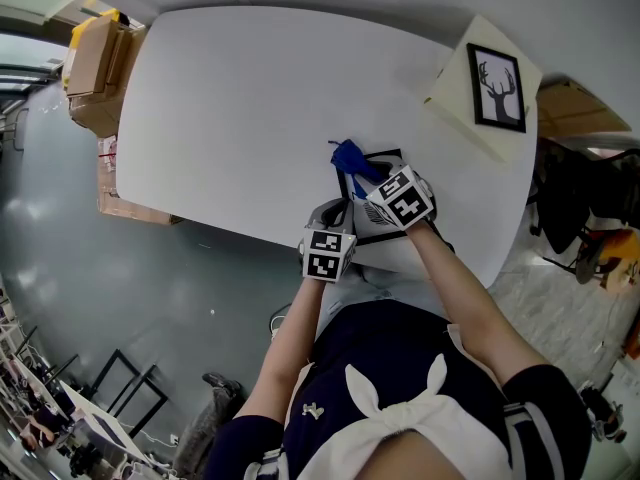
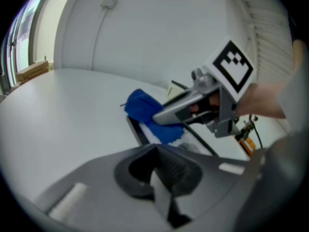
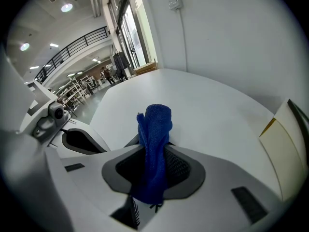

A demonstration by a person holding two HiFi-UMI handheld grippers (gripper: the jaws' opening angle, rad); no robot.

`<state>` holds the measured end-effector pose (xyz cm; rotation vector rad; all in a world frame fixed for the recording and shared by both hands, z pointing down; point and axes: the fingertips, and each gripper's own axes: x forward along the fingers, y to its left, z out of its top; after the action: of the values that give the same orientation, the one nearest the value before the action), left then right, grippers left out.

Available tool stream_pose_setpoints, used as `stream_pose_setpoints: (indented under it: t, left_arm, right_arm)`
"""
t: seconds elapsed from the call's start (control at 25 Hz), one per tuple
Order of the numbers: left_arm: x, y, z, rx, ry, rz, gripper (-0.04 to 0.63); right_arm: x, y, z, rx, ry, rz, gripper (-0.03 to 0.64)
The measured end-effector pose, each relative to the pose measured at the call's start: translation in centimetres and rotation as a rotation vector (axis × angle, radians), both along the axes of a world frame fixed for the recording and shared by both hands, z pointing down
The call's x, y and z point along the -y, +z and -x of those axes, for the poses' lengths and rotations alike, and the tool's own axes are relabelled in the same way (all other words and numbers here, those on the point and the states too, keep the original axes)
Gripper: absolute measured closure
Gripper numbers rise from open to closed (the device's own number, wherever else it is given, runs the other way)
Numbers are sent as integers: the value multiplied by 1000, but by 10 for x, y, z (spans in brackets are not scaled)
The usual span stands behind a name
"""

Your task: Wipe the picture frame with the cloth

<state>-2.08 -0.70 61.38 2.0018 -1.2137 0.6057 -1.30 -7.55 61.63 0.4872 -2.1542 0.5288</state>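
- The picture frame [image 1: 386, 155] lies flat on the white table [image 1: 240, 118], at its near edge just in front of the person. It has a thin black border around a pale picture that is mostly covered by the grippers.
- The cloth [image 1: 348, 155] is bright blue and bunched into a soft wad. It sits over the frame's far left corner and touches the border there.
- The right gripper [image 3: 153, 170] is clenched on the cloth. In the right gripper view the fabric rises between the jaws as an upright folded roll, with a loose end hanging below them.
- In the left gripper view the right gripper reaches in from the right with its nose low, pressing the cloth onto the frame. A hand [image 2: 263, 100] holds it behind the marker cube.
- The left gripper [image 2: 157, 166] has its jaws drawn together. The frame's near edge runs in right at their tips, but it is not clear whether they pinch it.
- Both forearms reach forward, close together and bare. The left gripper is nearer the body and the right is slightly ahead of it, over the frame.
- A second frame [image 1: 497, 86], showing a deer, lies well apart at the table's far right on a beige board [image 1: 455, 93].
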Motion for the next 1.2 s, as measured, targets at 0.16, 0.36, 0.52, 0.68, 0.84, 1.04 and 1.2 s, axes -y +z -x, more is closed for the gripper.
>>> stream_pose_setpoints:
  t: [0.16,0.36,0.52,0.68,0.84,1.04,1.2]
  left_arm:
    - [0,0,1,-4,-5,3,595]
    - [0,0,0,-5,-6,3,595]
    - [0,0,0,-6,-7,3,595]
    - [1,0,0,-1,-8,2,595]
    - [0,1,0,3,-4,2,595]
    - [1,0,0,1,-5,6,595]
    - [1,0,0,-2,-10,10,595]
  right_arm:
    - [2,-1,-5,-1,13,2,518]
    - [4,0,-12,-5,28,1,517]
    - [7,0,-20,-8,46,3,515]
    - [10,0,-26,-10,61,4,514]
    - [11,0,-32,-13,74,3,514]
    - [14,-1,-41,-15,94,4,514]
    - [16,-1,-47,-23,102,2,512]
